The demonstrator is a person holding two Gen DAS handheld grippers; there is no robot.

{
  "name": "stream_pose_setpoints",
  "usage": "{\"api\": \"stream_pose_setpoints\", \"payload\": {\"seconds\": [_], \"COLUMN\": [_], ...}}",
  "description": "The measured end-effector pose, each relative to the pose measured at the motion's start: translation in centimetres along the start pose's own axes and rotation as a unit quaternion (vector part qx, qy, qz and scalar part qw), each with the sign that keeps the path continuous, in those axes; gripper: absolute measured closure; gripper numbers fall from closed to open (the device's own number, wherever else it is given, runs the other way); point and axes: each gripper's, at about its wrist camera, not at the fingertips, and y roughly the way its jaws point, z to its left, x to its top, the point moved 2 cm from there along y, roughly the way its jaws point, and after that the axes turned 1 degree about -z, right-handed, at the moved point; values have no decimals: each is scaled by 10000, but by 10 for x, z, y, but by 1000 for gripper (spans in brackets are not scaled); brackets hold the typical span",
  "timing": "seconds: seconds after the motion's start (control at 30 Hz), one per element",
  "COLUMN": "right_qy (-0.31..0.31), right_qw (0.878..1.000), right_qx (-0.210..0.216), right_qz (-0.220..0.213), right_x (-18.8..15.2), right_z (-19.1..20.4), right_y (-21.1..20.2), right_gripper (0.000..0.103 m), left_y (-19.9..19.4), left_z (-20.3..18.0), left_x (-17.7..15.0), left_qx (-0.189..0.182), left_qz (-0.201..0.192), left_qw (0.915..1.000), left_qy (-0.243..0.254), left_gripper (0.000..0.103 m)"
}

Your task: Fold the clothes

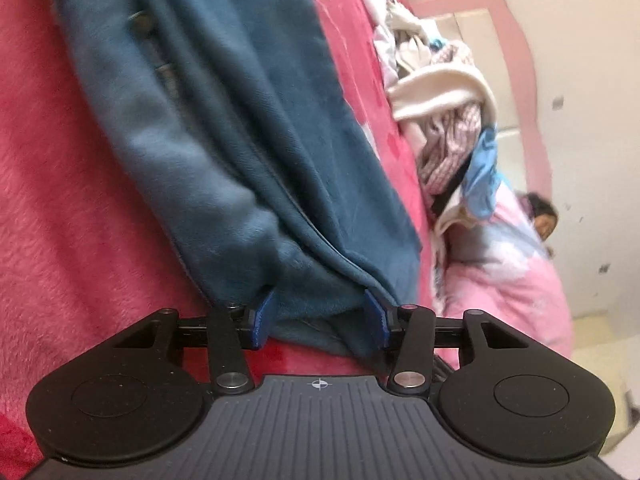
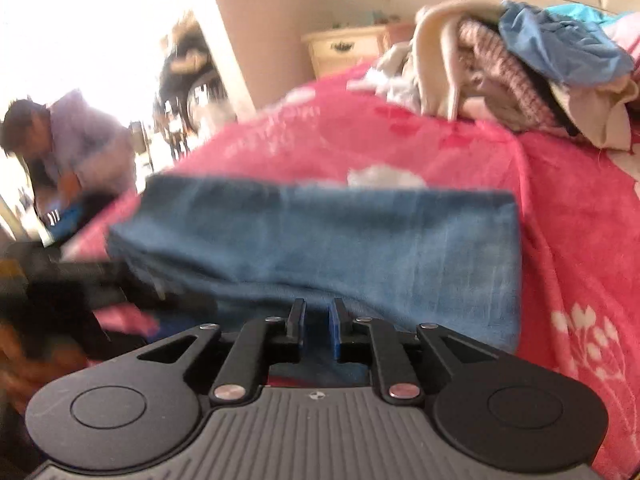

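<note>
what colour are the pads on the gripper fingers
Blue. The left gripper shows its pads best, in the left wrist view.

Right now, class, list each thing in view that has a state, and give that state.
Left gripper: open, fingers either side of the garment's edge.
Right gripper: nearly shut at the garment's edge; grip unclear.
Blue fleece garment: folded lengthwise on the pink blanket.
Clothes pile: unfolded, heaped.

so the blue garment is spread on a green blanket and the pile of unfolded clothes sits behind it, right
Not quite: the blanket is pink-red, not green, as both wrist views show. The rest holds: the blue garment lies on it, and the pile of unfolded clothes sits behind it in the right wrist view.
</note>
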Motion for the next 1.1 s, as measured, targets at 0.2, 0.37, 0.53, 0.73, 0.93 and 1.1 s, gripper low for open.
{"api": "stream_pose_setpoints", "payload": {"seconds": [0.2, 0.37, 0.53, 0.73, 0.93, 1.1], "right_qy": [-382, -245, -258, -304, -25, 322], "right_qw": [9977, 9980, 9996, 9994, 9973, 9991], "right_qx": [-43, -45, 26, -132, -221, -141], "right_qz": [567, 580, 91, -30, 705, 224], "right_x": [-12, -12, 10, 21, 6, 49], "right_z": [4, 4, 14, 19, 3, 4], "right_y": [45, 39, 10, 37, 57, 52], "right_gripper": [90, 89, 89, 80, 78, 78], "left_y": [-10, -27, -48, -36, -15, -18], "left_z": [7, -5, -27, -39, -29, -33], "left_x": [-2, 0, 9, 37, 50, 49], "left_qx": [-154, -98, -219, 34, 930, 1033], "left_qz": [-231, -292, -490, -812, -884, -785], "left_qw": [9993, 9995, 9973, 9925, 9803, 9761], "left_qy": [-245, 40, 505, 912, 1505, 1744], "left_gripper": [57, 53, 52, 51, 53, 51]}}
